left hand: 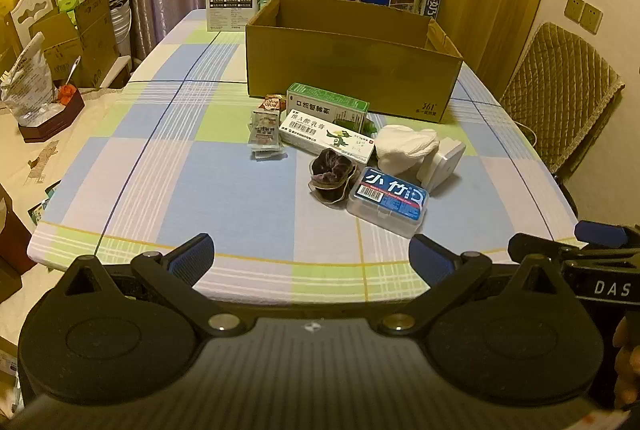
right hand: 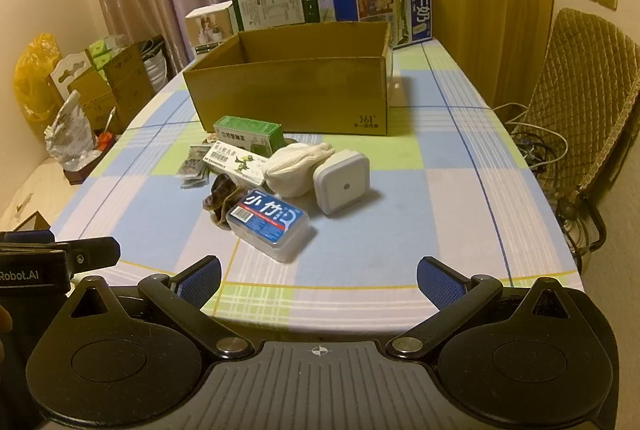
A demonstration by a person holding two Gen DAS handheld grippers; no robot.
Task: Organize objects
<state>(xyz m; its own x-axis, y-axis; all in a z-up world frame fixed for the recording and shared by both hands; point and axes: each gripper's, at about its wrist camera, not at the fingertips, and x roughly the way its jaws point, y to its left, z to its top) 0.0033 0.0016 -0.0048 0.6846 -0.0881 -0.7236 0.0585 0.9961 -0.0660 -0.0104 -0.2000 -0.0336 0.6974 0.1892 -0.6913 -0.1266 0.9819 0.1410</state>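
Left gripper: ribbed blue pads spread wide, empty.
Right gripper: jaws apart too, nothing held.
Cardboard box: open, matte brown, mid-table.
Clutter: glossy plastic case, crumpled white cloth, rounded white cube, just before the box on the checked tablecloth.

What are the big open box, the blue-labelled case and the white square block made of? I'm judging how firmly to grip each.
Open box: brown corrugated cardboard, matte, with raw cut edges. Blue-labelled case: clear, glossy hard plastic, see-through at its sides. White square block: probably smooth moulded plastic, given its rounded corners and even sheen. Both grippers are open, holding nothing.
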